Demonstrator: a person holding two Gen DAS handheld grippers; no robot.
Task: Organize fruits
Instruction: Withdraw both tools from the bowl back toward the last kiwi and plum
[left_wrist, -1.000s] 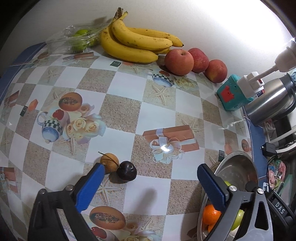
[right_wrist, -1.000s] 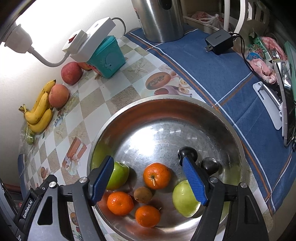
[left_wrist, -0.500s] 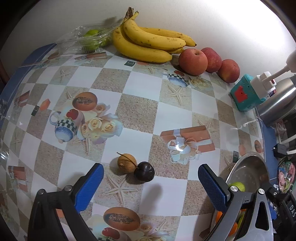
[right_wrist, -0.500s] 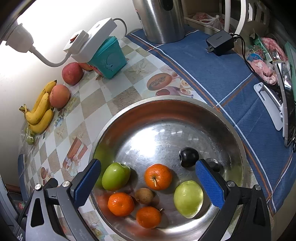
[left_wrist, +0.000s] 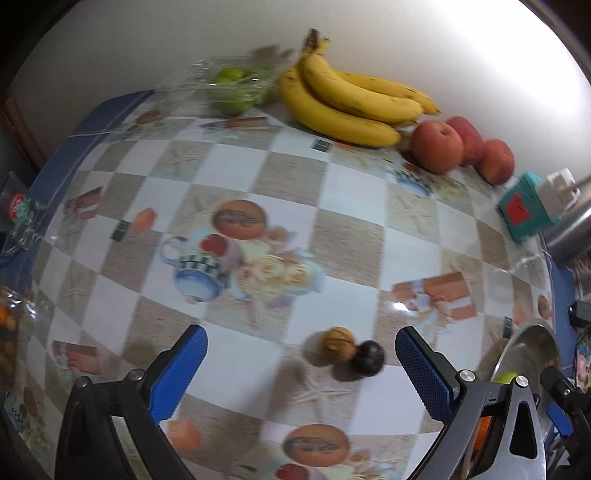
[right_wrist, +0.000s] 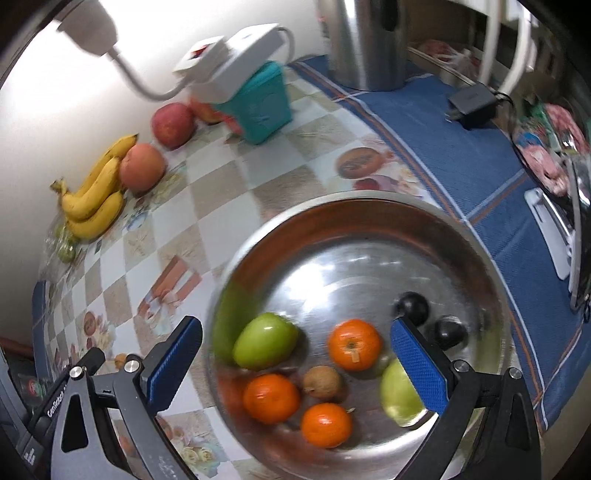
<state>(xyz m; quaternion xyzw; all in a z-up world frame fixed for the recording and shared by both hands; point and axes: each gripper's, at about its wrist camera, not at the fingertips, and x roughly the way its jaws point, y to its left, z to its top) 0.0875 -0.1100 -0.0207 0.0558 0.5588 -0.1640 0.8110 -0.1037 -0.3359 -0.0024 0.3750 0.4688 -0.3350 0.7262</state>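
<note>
A: Steel bowl (right_wrist: 369, 214) sits at the table's right edge, half on the blue cloth (right_wrist: 443, 122). Inside: two green apples (right_wrist: 264, 345), three oranges (right_wrist: 352, 343), a brown fruit (right_wrist: 321, 380), two dark plums (right_wrist: 412, 306).

B: Right gripper (right_wrist: 295, 365)?

A: Jaws spread wide above the bowl, nothing between the pads.

B: Left gripper (left_wrist: 301, 373)?

A: Also spread wide, empty, over the checked tablecloth (left_wrist: 351, 192). Small brown fruit (left_wrist: 338, 343) and dark plum (left_wrist: 367, 358) touch each other on the table between its fingers.

B: Back edge?

A: Bananas (left_wrist: 351, 99), three red apples (left_wrist: 437, 146), green fruit in a clear tray (left_wrist: 232, 86) along the wall.
</note>
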